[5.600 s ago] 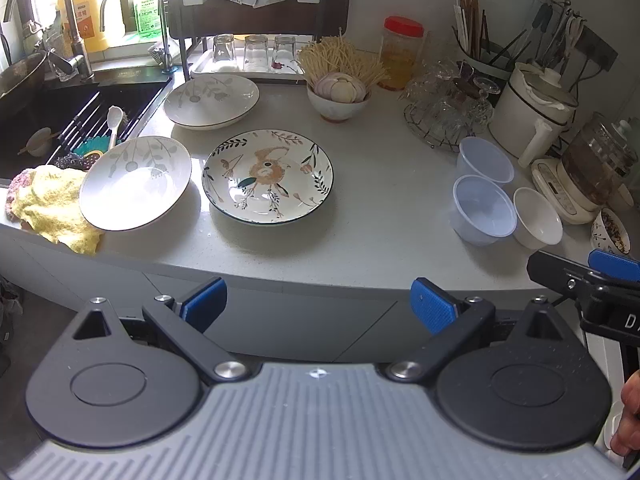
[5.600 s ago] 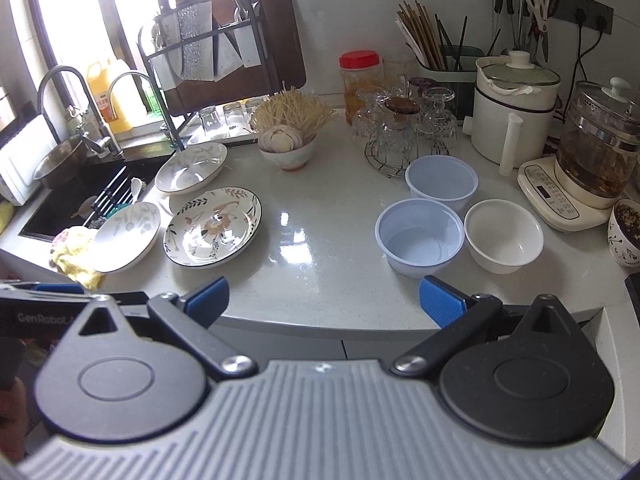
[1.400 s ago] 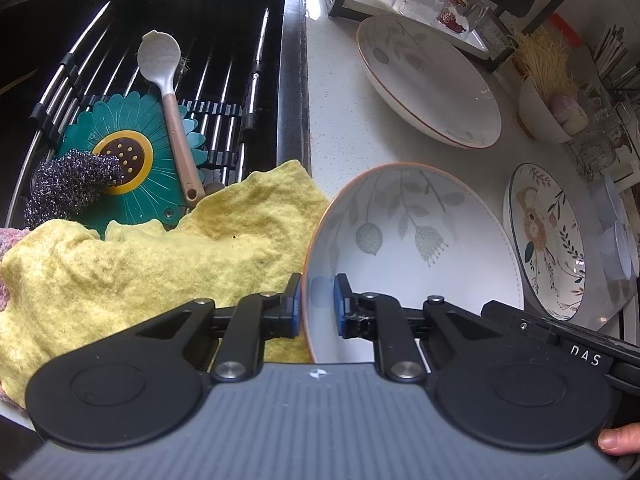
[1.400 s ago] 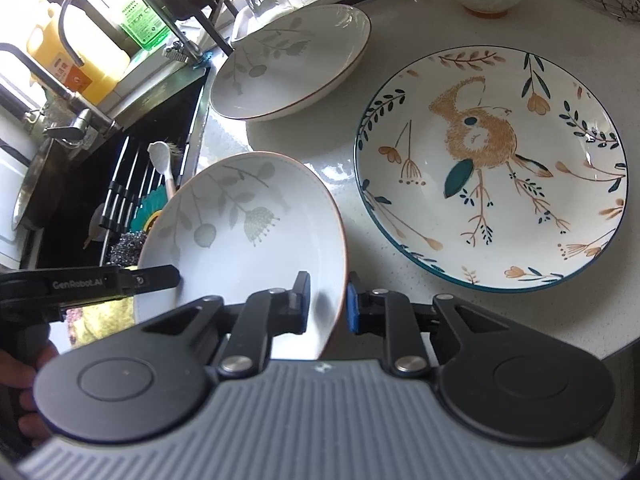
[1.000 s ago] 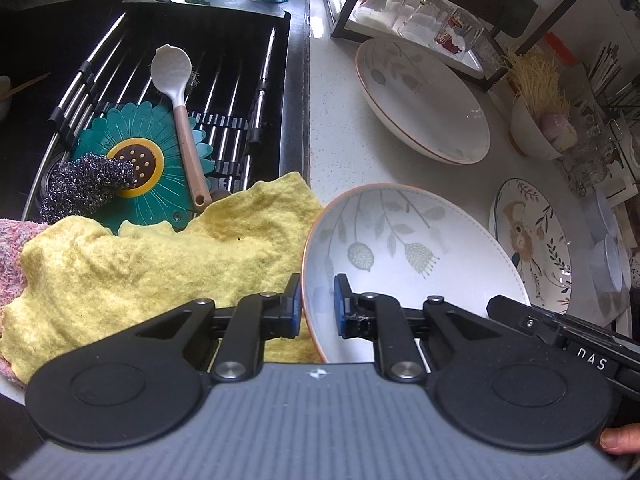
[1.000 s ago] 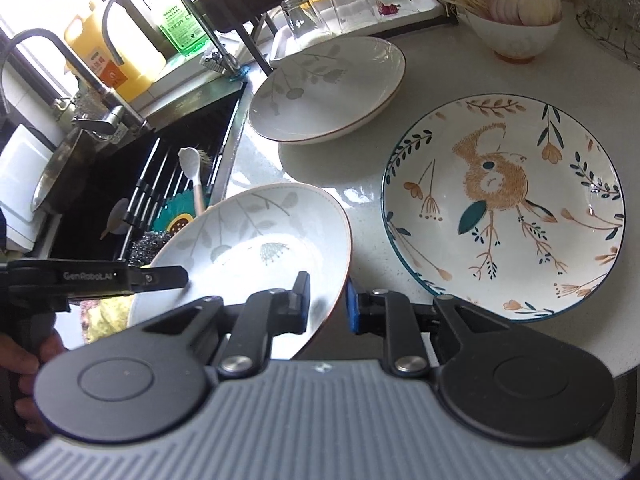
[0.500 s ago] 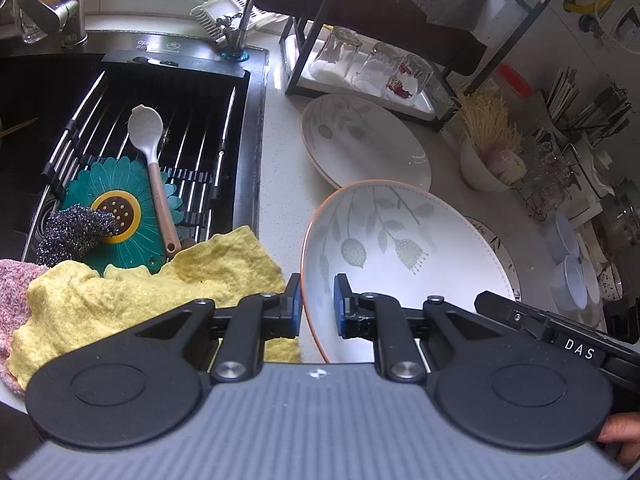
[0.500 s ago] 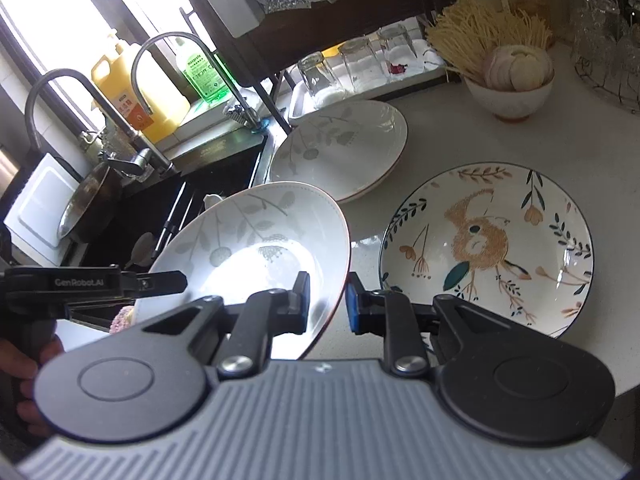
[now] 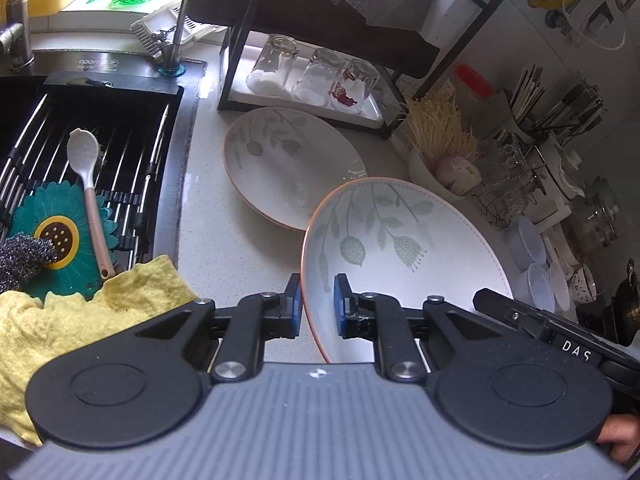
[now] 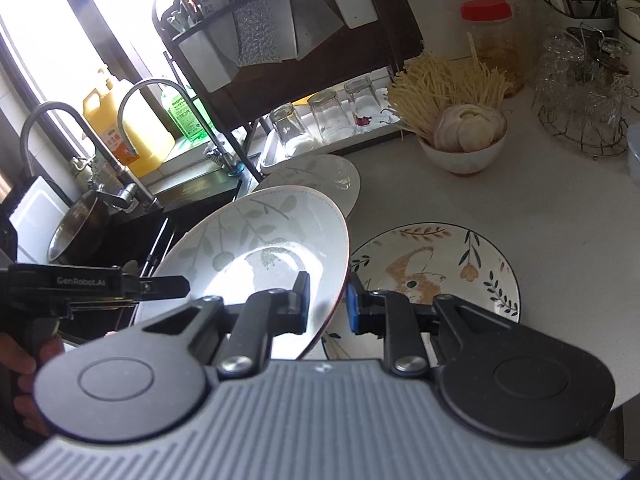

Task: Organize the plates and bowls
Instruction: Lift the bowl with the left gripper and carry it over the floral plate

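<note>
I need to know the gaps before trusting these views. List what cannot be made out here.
- Held leaf plate: its near rim is hidden behind the left gripper body in the left wrist view.
- Bird plate: partly covered by the held plate and the right gripper in the right wrist view.
- Plastic bowls: too small and warped at the edge of the left wrist view to count.

"DAS" stands on the right claw (image 9: 576,350) body; "GenRobot.AI" (white lettering) on the left claw (image 10: 82,281).
</note>
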Demonstrator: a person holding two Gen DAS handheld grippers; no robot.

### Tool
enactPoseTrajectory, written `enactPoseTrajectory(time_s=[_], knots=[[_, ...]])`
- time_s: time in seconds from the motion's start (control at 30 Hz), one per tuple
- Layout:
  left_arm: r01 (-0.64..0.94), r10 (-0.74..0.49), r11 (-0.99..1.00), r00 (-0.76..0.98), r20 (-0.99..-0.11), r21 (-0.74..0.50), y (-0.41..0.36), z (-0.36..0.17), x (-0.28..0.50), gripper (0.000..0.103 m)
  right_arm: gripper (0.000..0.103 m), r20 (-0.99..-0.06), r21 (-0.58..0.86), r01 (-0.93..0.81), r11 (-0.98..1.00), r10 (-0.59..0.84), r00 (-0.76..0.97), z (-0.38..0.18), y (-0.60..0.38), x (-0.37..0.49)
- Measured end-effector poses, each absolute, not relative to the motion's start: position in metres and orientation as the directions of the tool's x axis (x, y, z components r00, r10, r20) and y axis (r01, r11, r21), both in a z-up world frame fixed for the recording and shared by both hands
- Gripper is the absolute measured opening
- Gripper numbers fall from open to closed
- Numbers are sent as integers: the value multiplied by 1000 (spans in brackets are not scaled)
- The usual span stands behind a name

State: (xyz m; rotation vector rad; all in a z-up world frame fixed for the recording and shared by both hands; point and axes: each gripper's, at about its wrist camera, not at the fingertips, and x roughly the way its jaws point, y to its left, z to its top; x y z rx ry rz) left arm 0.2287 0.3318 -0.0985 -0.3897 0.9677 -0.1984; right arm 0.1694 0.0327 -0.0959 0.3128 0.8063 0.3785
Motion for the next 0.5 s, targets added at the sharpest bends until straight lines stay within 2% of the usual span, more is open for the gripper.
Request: enactPoseTrajectory(time_s=[0.37,0.5], knots=[[79,-367,919,523,-769,-385,286,-101,266,18,22,-650,400,-117,909,371,663,-109,-1,173],[55,-393,904,496,-774,-423,273,-118,278,18,22,-665,385,-84,919,339,665,-118,-14,175]])
